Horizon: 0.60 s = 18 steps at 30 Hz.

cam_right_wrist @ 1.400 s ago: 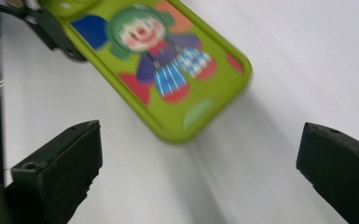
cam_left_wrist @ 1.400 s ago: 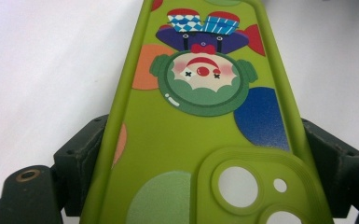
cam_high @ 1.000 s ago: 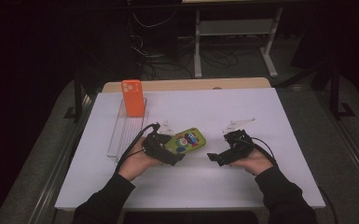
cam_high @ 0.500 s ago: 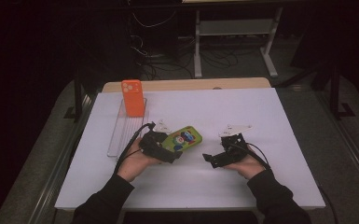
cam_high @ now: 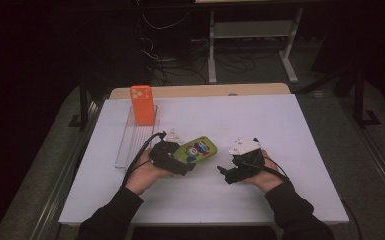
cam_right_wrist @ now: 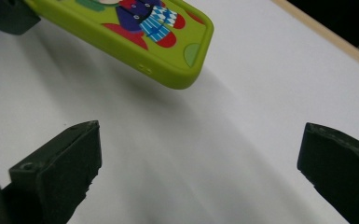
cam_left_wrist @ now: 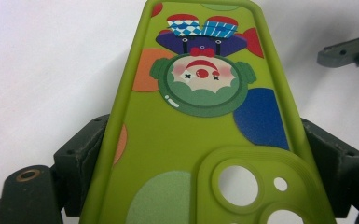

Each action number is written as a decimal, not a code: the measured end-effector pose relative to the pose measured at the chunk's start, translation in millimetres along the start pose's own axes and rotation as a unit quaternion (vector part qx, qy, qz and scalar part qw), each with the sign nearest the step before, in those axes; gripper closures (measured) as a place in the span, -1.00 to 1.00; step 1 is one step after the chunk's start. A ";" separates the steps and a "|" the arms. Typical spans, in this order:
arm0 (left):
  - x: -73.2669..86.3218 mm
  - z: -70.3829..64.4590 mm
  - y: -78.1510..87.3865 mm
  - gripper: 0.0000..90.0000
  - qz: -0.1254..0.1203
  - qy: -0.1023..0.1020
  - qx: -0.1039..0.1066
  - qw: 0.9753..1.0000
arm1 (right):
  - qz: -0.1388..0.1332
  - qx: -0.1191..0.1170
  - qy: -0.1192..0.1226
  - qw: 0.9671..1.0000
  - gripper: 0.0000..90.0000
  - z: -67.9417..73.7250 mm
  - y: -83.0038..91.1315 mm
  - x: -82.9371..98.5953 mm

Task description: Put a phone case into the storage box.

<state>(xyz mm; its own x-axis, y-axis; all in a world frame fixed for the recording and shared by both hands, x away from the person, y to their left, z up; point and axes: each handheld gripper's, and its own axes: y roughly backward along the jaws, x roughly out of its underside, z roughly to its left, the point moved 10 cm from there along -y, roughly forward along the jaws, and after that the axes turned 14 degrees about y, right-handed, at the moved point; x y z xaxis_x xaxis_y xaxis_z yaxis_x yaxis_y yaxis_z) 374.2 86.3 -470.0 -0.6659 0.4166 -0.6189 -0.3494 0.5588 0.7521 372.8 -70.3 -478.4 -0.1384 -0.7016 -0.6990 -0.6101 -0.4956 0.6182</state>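
L tool (cam_high: 180,161) is clamping the green phone case (cam_high: 196,150) by its long sides at the camera-hole end, holding it above the desk (cam_high: 280,130) w/ printed side up. R tool (cam_high: 226,175) is hovering just beside the case's free end, jaws wide apart, gripping nothing. Step, as judged: handover or two-tool hold being set up. Next move prob. needs R tool lining up on the free end, then closing. Orange phone (cam_high: 142,104) is standing in a clear rack (cam_high: 125,145), far-left, well apart; nothing is blocking the path.
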 end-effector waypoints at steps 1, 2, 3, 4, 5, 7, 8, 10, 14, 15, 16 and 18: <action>0.1 0.3 0.2 -0.67 0.001 -0.001 -0.001 1.000 | 0.000 0.008 0.015 1.000 -1.00 -1.1 0.1 -0.4; 0.1 0.6 0.0 -0.67 0.000 -0.002 -0.001 1.000 | -0.001 0.013 0.015 1.000 -1.00 -0.8 -0.1 -1.2; 0.0 0.5 0.4 -0.67 0.001 0.000 -0.001 1.000 | -0.001 0.018 0.026 1.000 -1.00 -1.9 0.2 -1.4; -0.2 0.7 0.3 -0.67 -0.001 -0.001 -0.001 1.000 | 0.000 0.023 0.033 0.999 -1.00 -2.1 0.4 -1.4; -0.2 0.6 0.5 -0.67 0.000 -0.001 0.000 1.000 | -0.001 0.028 0.043 0.999 -1.00 -2.4 0.5 -2.0; -0.1 0.5 0.5 -0.67 0.001 -0.001 -0.001 1.000 | 0.003 0.040 0.065 0.997 -1.00 -3.0 0.7 -1.9; 0.1 0.4 0.3 -0.67 0.002 -0.001 0.000 1.000 | 0.004 0.042 0.073 0.996 -1.00 -2.6 0.7 -2.0; 0.4 0.3 -0.1 -0.67 0.002 -0.002 0.001 1.000 | 0.007 0.047 0.087 0.995 -1.00 -1.7 0.0 -1.3; 0.4 0.3 0.0 -0.67 0.002 -0.003 -0.001 1.000 | 0.017 0.061 0.126 0.990 -1.00 -0.8 -1.7 0.0; 0.4 0.3 0.2 -0.67 0.003 -0.005 0.000 1.000 | 0.016 0.064 0.130 0.989 -1.00 -0.3 -2.0 -0.5; -0.1 0.8 0.0 -0.67 0.001 -0.008 -0.001 1.000 | 0.018 0.070 0.139 0.988 -1.00 -0.7 -2.1 -0.7; -0.1 0.7 0.1 -0.67 0.001 -0.008 -0.001 1.000 | 0.022 0.079 0.160 0.984 -1.00 -1.3 -2.4 -0.3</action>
<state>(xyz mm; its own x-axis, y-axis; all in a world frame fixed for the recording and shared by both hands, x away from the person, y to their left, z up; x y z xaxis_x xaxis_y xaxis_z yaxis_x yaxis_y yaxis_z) 374.7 86.8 -470.0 -0.6564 0.4293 -0.6203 -0.3483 0.5569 0.7540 375.3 -69.6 -479.2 0.0702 -0.8588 -0.5076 -0.7261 -0.3929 0.5643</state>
